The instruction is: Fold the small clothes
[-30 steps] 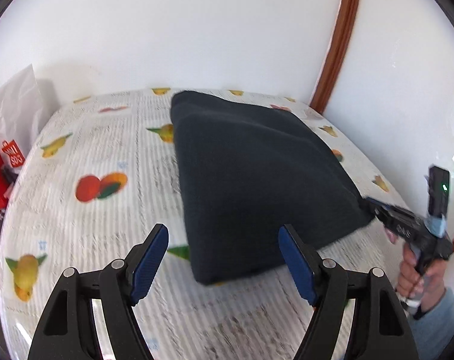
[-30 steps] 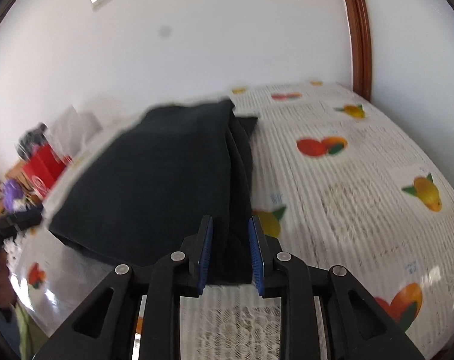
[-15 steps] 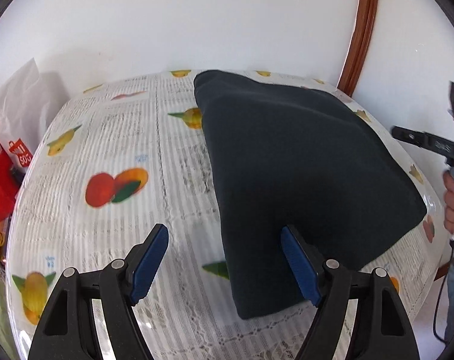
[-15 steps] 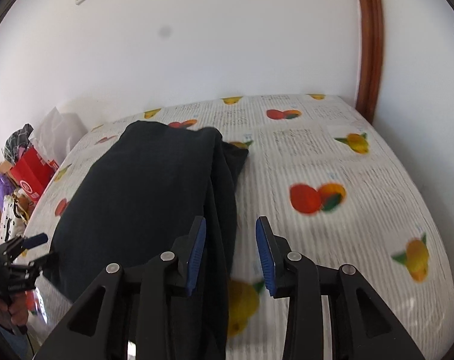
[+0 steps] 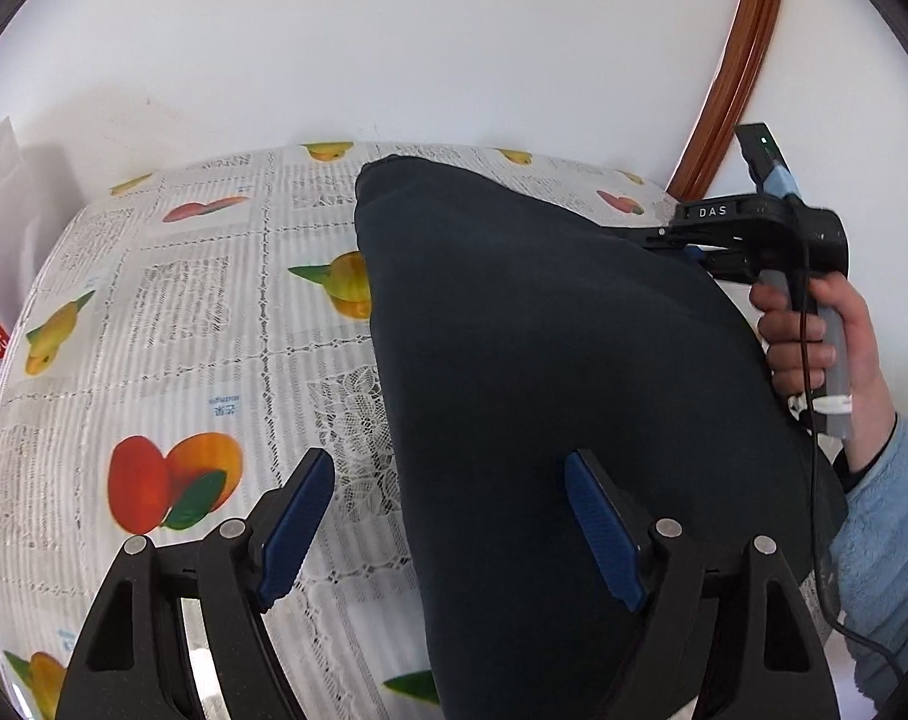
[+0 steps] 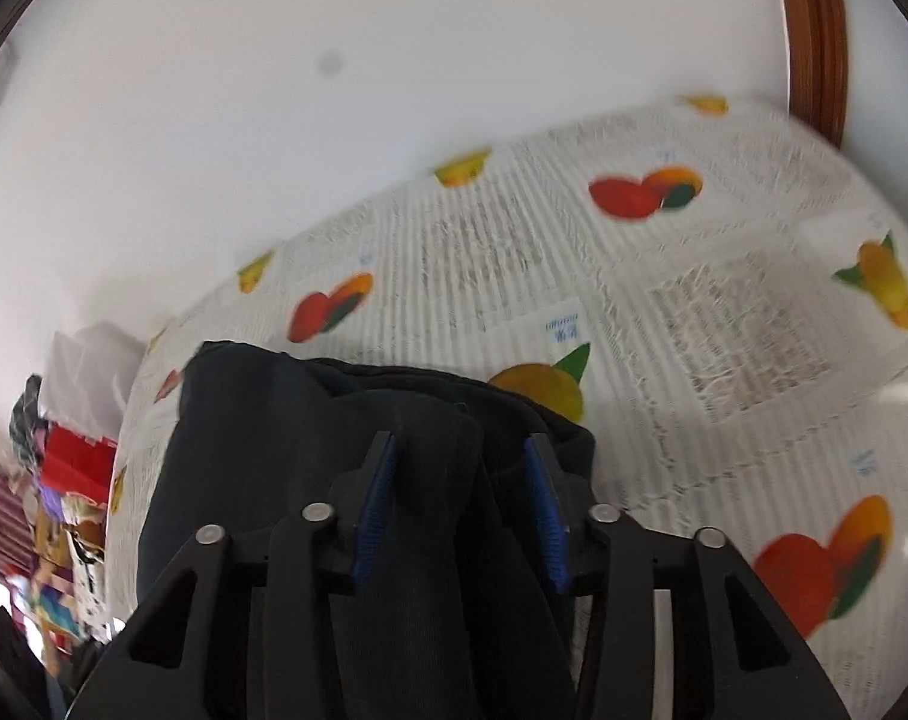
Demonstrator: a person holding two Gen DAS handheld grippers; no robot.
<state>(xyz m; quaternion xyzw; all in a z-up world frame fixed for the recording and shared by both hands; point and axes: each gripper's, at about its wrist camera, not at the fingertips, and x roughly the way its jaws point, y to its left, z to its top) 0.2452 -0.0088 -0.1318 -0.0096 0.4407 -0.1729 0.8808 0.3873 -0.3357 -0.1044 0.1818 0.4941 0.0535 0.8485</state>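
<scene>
The right gripper (image 6: 460, 504) has swung to the cloth's (image 5: 550, 396) far corner since a second ago; its jaws are closing around a bunched fold, pads not yet pressing. The left gripper (image 5: 447, 525) hangs wide, empty, its right pad over the cloth's near edge. The cloth lies folded from 12 to 6 o'clock on the table (image 5: 171, 324); another fold looks imminent.
</scene>
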